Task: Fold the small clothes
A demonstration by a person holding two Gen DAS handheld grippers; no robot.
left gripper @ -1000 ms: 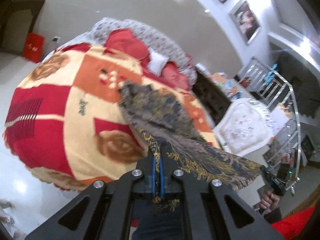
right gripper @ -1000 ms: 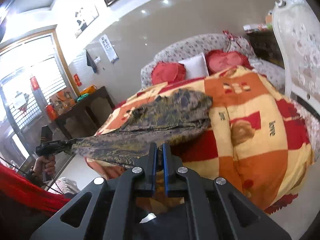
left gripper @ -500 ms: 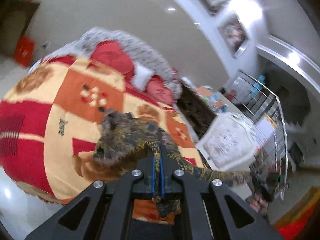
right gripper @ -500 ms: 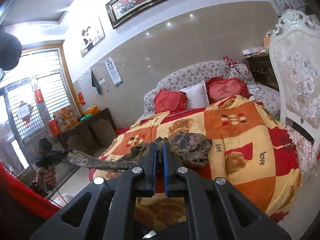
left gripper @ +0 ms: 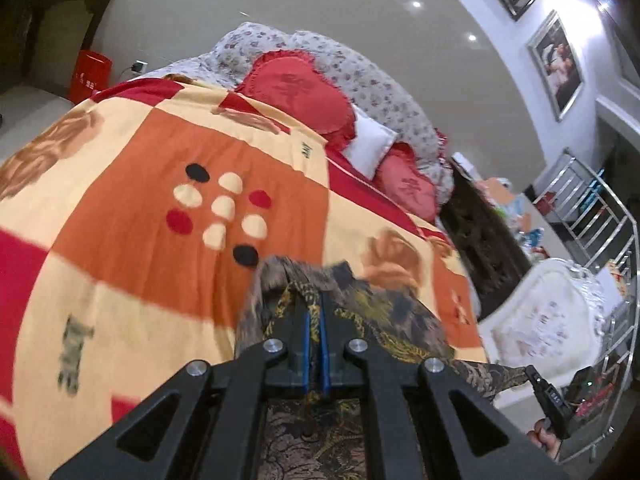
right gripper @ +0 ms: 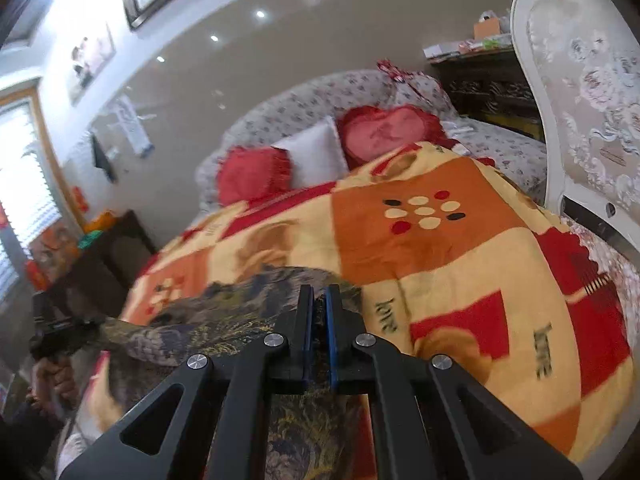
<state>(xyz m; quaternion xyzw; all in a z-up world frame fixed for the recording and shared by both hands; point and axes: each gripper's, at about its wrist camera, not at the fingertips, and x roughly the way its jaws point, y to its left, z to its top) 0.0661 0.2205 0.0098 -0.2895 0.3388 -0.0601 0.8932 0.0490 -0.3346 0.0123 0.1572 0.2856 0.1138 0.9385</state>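
Note:
A dark garment with a gold and grey pattern (left gripper: 384,312) is stretched between my two grippers over the near part of a bed. My left gripper (left gripper: 315,300) is shut on one edge of it. My right gripper (right gripper: 318,292) is shut on the other edge; the cloth (right gripper: 224,316) spreads to its left. In the left wrist view the right gripper (left gripper: 548,400) shows at the lower right, with the cloth running to it. In the right wrist view the left gripper (right gripper: 60,332) shows at the far left. Part of the garment lies bunched on the blanket.
The bed carries an orange, red and cream patchwork blanket (left gripper: 160,208), also in the right wrist view (right gripper: 460,264). Red heart cushions (left gripper: 300,96) and a white pillow (right gripper: 312,156) lie at the headboard. A white ornate chair (right gripper: 592,100) stands right of the bed, a dark cabinet (right gripper: 100,256) on its left.
Both grippers have moved forward and down over the bed with the garment. The cloth, stretched out flat a second ago, now lies bunched and closer to the blanket.

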